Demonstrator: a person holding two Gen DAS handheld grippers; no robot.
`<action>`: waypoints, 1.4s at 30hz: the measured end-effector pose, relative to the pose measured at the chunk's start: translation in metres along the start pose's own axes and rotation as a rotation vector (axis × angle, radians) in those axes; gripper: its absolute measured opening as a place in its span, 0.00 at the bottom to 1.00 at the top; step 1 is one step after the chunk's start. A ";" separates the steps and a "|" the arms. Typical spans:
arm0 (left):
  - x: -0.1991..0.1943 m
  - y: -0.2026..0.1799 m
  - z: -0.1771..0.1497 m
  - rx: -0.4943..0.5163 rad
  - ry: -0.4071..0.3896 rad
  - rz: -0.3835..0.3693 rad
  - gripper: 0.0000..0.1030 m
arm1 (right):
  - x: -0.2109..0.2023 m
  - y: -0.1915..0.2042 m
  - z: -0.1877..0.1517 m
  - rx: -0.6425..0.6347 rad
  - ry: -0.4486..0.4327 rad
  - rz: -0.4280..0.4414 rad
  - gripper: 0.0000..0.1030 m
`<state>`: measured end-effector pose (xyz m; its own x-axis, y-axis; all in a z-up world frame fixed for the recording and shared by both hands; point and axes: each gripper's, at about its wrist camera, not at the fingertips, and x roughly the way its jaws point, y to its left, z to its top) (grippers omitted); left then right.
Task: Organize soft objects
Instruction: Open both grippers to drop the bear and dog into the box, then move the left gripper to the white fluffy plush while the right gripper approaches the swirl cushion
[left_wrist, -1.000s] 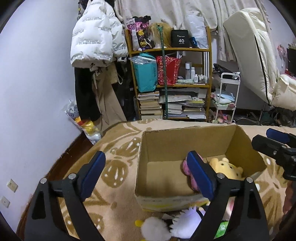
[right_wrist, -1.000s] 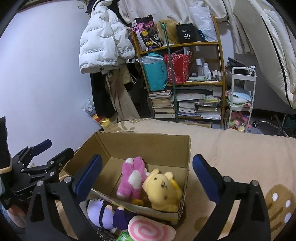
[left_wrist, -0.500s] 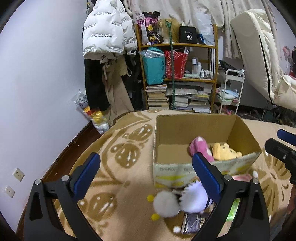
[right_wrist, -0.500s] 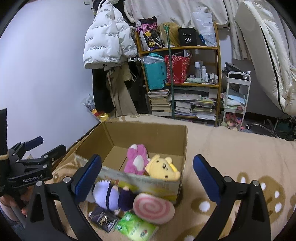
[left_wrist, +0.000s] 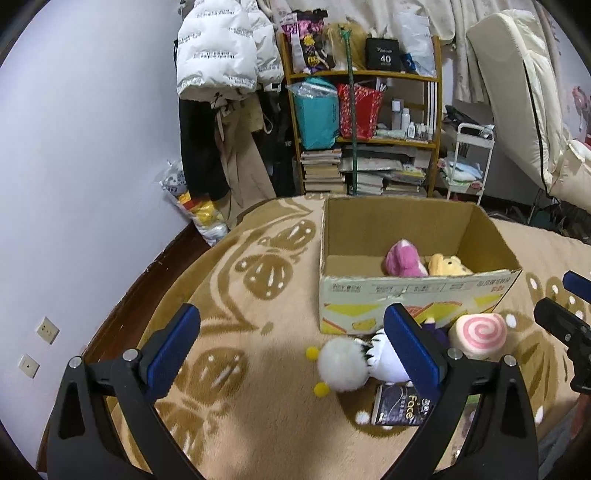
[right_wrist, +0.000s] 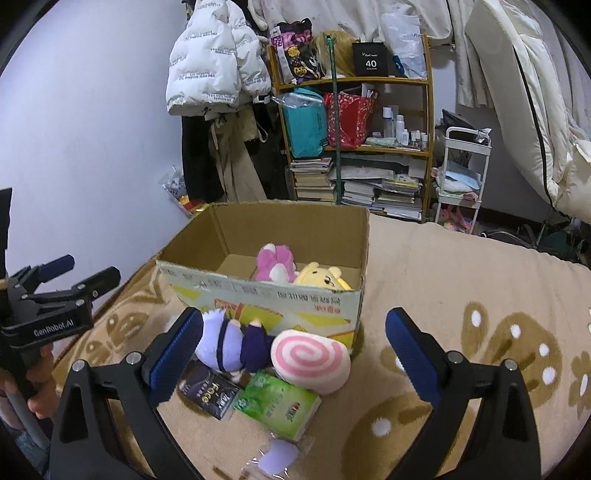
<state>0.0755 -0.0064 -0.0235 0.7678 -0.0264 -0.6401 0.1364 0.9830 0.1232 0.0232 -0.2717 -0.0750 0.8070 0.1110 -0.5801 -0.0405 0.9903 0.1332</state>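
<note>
An open cardboard box (left_wrist: 417, 295) (right_wrist: 280, 295) sits on the patterned blanket, holding a pink plush (left_wrist: 402, 258) (right_wrist: 275, 264) and a yellow bear plush (left_wrist: 448, 266) (right_wrist: 321, 277). In front of it lie a white-and-purple doll (left_wrist: 354, 360) (right_wrist: 229, 345), a pink swirl roll cushion (left_wrist: 478, 334) (right_wrist: 310, 360), a black packet (left_wrist: 400, 406) (right_wrist: 208, 393) and a green tissue pack (right_wrist: 277, 404). My left gripper (left_wrist: 291, 345) stands open and empty, short of the doll. My right gripper (right_wrist: 293, 349) is open and empty above the roll cushion.
A wooden shelf (left_wrist: 364, 122) with books, bags and bottles stands behind the box, with coats (left_wrist: 221, 62) hanging to its left. A white trolley (right_wrist: 461, 173) and a folded mattress (right_wrist: 532, 96) are at the right. A clear purple packet (right_wrist: 275, 456) lies near my right gripper.
Both grippers have pulled back from the box, so the doll, roll cushion and packets in front of it have come into view. The box and its plush toys look smaller.
</note>
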 end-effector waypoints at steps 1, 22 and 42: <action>0.003 0.001 -0.001 0.000 0.013 -0.002 0.96 | 0.002 0.000 -0.001 -0.003 0.006 -0.004 1.00; 0.103 0.005 -0.011 -0.069 0.326 -0.066 0.96 | 0.075 -0.015 -0.011 0.005 0.138 -0.068 1.00; 0.142 -0.012 -0.028 -0.003 0.423 -0.045 0.96 | 0.117 -0.039 -0.029 0.109 0.284 -0.064 1.00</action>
<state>0.1655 -0.0168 -0.1372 0.4362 0.0069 -0.8998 0.1616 0.9831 0.0858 0.1027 -0.2948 -0.1711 0.6086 0.0830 -0.7891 0.0809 0.9829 0.1657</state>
